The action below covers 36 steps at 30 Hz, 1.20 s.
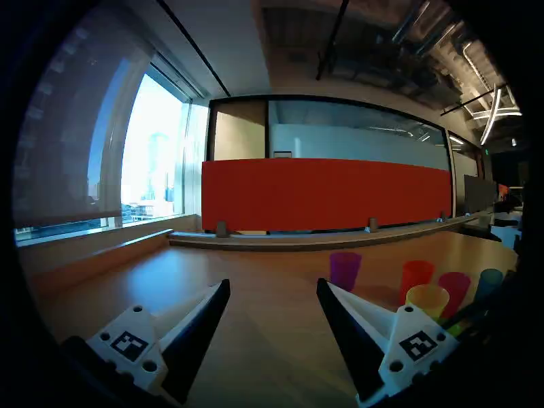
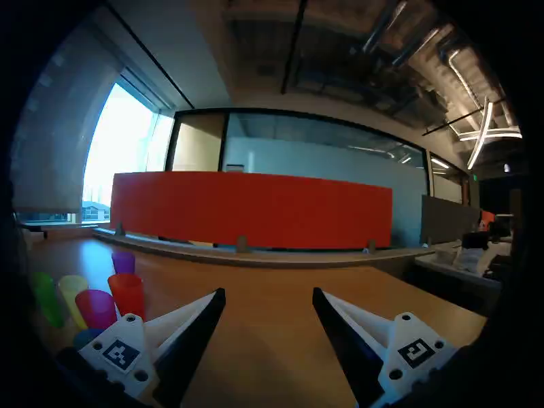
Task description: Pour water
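Left gripper (image 1: 272, 282) spread, right gripper (image 2: 267, 292) spread (cups (image 1: 416, 275) nearby)

Cups: translucent plastic tumblers, tapered, all upright with mouths up, standing on the wooden counter (image 1: 272, 319); contents cannot be told

Left gripper view, cluster at 4 o'clock:
- purple cup (image 1: 345, 270): leftmost, apart from the rest
- red cup (image 1: 415, 275): behind the yellow
- yellow cup (image 1: 428, 300): nearest
- pink cup (image 1: 454, 287): just beside the yellow
- blue cup (image 1: 489, 281): far right

Right gripper view, cluster at 8 o'clock:
- green cup (image 2: 44, 296): outermost left
- yellow cup (image 2: 71, 292), pink cup (image 2: 96, 307), red cup (image 2: 127, 291): in a row rightward
- purple cup (image 2: 123, 262): behind the red
- blue cup (image 2: 87, 336): lowest, partly hidden
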Each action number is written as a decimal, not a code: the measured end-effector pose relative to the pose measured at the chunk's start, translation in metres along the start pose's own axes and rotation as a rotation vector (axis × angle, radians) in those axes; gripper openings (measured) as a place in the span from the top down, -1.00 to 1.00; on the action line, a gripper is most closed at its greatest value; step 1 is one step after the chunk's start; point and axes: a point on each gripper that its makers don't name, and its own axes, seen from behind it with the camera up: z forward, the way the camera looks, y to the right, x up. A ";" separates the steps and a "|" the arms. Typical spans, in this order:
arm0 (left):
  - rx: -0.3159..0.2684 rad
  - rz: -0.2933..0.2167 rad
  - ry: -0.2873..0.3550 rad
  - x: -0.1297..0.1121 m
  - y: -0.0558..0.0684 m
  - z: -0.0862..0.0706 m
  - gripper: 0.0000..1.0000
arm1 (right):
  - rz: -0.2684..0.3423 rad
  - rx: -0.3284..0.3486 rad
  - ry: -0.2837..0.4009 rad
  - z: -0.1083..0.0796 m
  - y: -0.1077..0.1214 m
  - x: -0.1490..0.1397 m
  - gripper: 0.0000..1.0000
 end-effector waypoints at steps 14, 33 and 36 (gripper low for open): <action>0.000 0.000 0.000 0.000 0.001 0.000 -0.89 | 0.055 -0.003 -0.020 -0.001 0.011 -0.009 -0.98; 0.000 0.000 0.000 0.000 0.000 0.000 -0.90 | 0.057 0.015 -0.021 -0.002 0.008 -0.008 -0.98; 0.000 0.000 0.000 0.000 0.001 0.000 -0.90 | 0.057 0.016 -0.022 -0.002 0.008 -0.008 -0.99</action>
